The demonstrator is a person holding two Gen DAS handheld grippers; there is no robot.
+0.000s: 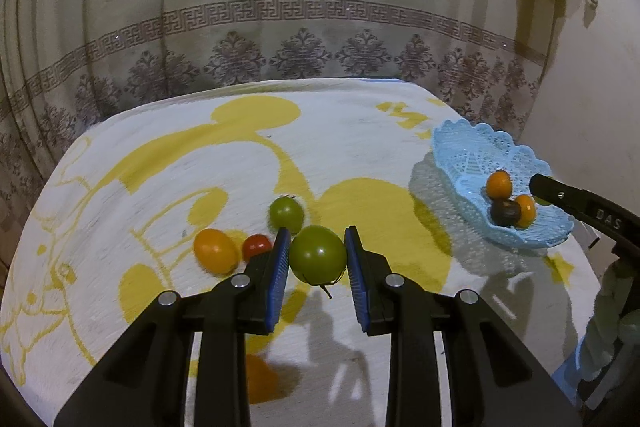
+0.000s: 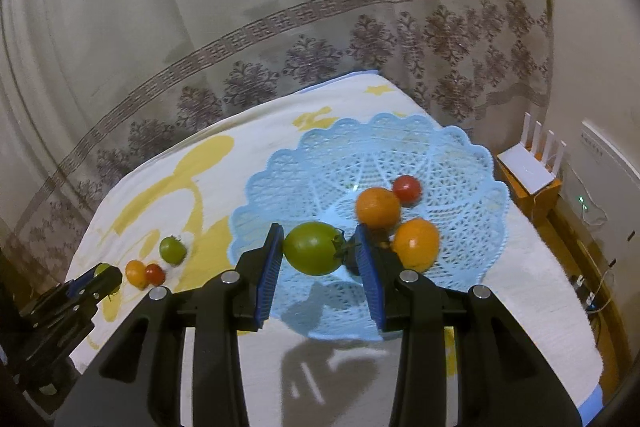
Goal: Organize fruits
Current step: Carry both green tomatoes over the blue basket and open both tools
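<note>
My left gripper has its blue pads closed on a green tomato just above the cloth. A smaller green tomato, a red one and an orange one lie beside it on the left. My right gripper holds another green tomato over the near part of the blue lace basket. In the basket lie two orange fruits, a red tomato and a dark fruit partly hidden behind my right finger.
The table has a white cloth with yellow cartoon print. A patterned curtain hangs behind it. A white router sits on a stand to the right of the table. The basket stands at the table's right edge.
</note>
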